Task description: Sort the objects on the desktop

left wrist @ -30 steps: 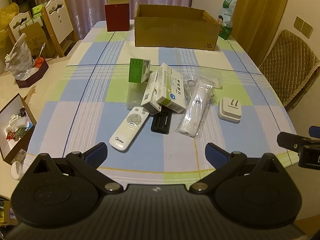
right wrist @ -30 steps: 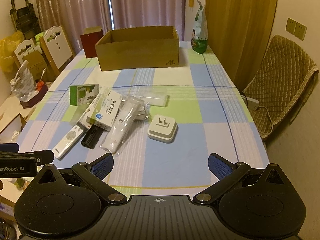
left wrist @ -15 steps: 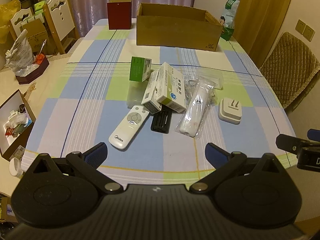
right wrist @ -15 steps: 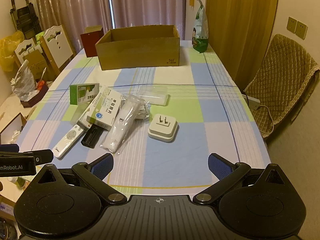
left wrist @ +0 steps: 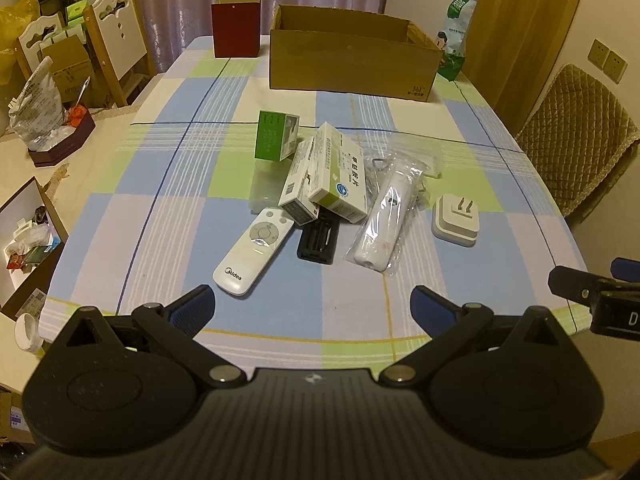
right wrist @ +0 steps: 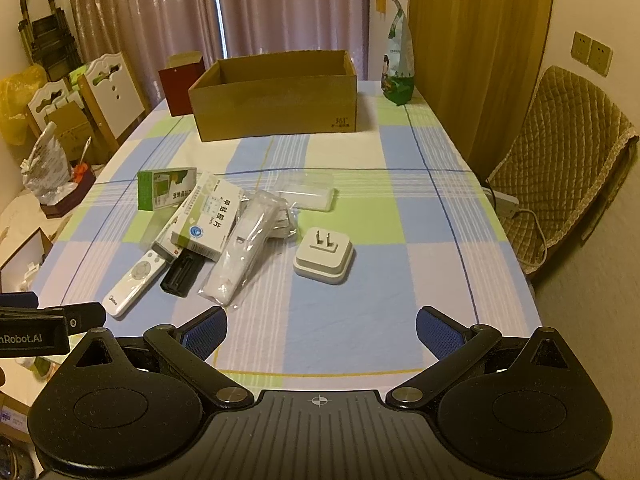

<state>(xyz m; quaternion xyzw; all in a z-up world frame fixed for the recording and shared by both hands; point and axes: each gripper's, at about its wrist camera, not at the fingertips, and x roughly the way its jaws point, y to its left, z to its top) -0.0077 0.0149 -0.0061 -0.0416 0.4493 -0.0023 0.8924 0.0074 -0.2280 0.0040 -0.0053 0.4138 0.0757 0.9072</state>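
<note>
White remote (left wrist: 253,251) lies diagonal, buttons pointing far-right | left gripper (left wrist: 312,308) released | right gripper (right wrist: 322,330) released

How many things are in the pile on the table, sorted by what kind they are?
Medicine boxes: 3 (green one, two white ones)
Remotes: 3 (white, black, bagged)
Plug adapter: 1
Clear plastic case: 1
Total: 8

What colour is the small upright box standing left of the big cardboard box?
Dark red box, with a tan open top. It shows best in the left wrist view.
</note>
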